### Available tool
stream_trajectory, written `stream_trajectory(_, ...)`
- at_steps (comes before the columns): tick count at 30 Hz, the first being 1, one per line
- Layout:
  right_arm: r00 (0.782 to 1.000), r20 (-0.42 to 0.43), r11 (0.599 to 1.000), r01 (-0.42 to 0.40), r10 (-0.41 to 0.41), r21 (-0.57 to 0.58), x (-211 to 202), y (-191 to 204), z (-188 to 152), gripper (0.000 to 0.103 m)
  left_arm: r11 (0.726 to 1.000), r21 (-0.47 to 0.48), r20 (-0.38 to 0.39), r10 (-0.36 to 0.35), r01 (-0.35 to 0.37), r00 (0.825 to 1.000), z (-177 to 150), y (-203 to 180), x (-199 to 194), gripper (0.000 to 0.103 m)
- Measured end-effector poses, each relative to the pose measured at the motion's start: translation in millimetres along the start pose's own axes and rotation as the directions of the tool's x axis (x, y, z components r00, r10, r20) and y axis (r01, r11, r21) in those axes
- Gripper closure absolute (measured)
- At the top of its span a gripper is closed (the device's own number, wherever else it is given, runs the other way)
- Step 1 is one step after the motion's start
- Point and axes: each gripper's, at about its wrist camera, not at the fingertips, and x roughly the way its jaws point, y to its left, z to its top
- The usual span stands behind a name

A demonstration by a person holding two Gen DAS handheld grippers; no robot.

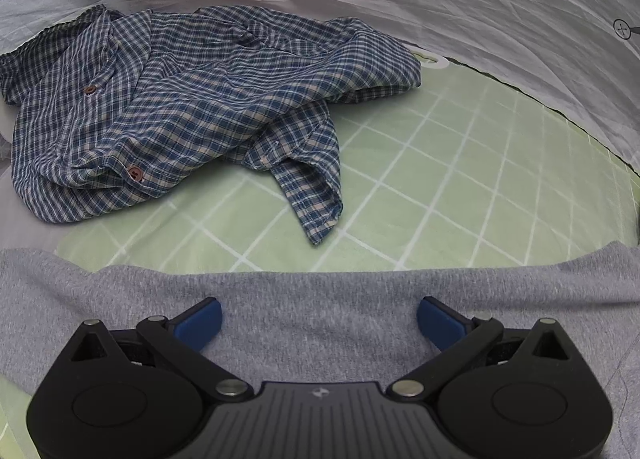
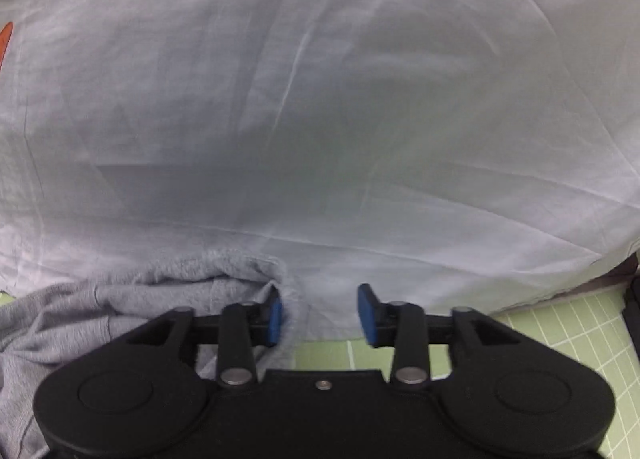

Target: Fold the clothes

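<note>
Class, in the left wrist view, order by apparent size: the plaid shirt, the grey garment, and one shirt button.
1. Plaid shirt and grey garment: similar; the garment is nearer and partly cut off, so unranked.
2. Button.

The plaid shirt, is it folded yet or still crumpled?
Crumpled: the plaid shirt lies bunched, a sleeve trailing across the green mat.
</note>
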Motion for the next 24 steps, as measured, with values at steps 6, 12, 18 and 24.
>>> stream_trajectory(6, 0.999, 0.039, 0.997, -0.024, 0.021, 0.069, -54.3, -14.8, -7.3, 0.008, 1.0, 0.01, -0.002, 0.001, -0.001, 1.0, 0.7, 0.6, -0.9, 0.0)
stream_trajectory(12, 0.997, 0.041, 0.993, -0.069, 0.065, 0.1, -138.4, -19.1, -46.1, 0.001, 1.0, 0.015, 0.047, 0.001, -0.002, 0.999, -1.1, 10.5, -21.9, 0.0)
stream_trajectory(18, 0.985, -0.129, 0.992, -0.102, 0.112, 0.079, -202.2, 10.2, -142.6, 0.001, 0.998, -0.055, 0.09, -0.028, 0.033, 0.996, -16.1, 47.7, -55.0, 0.0)
stream_trajectory(24, 0.963, -0.25, 0.995, -0.099, 0.102, 0.025, -245.2, 31.8, -221.4, 0.003, 0.997, -0.075, 0.098, -0.026, 0.034, 0.995, -51.7, 88.5, -82.4, 0.0)
